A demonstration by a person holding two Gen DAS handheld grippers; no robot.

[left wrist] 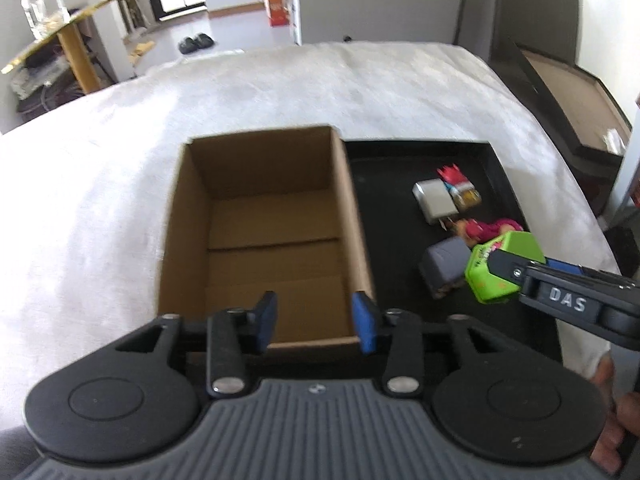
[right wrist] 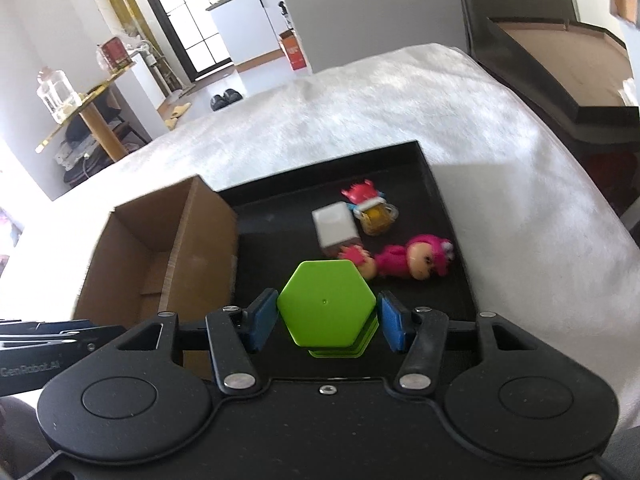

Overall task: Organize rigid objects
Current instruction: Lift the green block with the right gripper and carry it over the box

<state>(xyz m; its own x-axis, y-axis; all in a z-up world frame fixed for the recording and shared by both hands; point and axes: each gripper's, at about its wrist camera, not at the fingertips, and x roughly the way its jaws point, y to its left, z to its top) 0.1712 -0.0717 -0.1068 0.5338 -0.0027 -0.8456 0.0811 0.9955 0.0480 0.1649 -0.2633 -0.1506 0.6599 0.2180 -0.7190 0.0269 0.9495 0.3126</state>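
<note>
While the left gripper (left wrist: 316,322) hangs with its jaws apart and nothing between them over the cardboard box (left wrist: 192,240), the right gripper (right wrist: 328,322) clamps the green hexagonal block (right wrist: 326,306) above the black tray (left wrist: 400,156), right of the box. Carry it level across the box wall before letting go.

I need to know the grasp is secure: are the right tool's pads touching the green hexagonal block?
Touching. The right wrist view shows both blue pads of the right tool pressed against opposite sides of the green hexagonal block, lifted above the black tray.
</note>
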